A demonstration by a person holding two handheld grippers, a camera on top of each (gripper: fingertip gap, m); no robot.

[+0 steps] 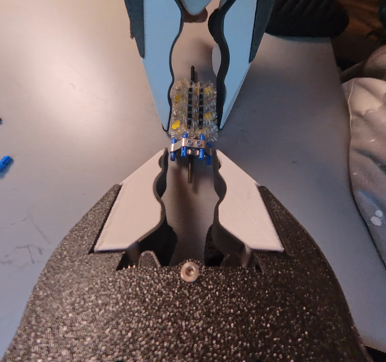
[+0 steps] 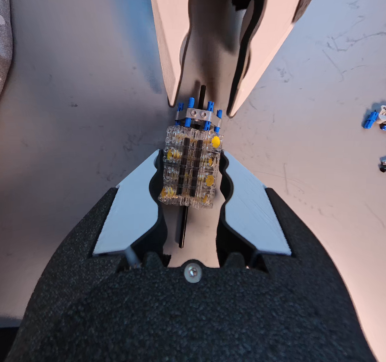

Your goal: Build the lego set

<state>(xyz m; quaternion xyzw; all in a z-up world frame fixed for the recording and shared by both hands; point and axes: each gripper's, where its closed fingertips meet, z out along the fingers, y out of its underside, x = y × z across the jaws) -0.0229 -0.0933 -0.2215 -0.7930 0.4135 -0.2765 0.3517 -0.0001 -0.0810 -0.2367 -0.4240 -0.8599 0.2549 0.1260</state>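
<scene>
Right gripper [image 2: 191,157] clamps a clear toy block [image 2: 191,171] above the table [image 2: 62,80]; left gripper [image 1: 191,153] open beside its blue pegs [image 1: 183,150], seemingly apart; a bump could dislodge them

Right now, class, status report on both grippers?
Right gripper shut on clear brick block. Left gripper open at its blue-pin end. Loose blue pins aside.
</scene>
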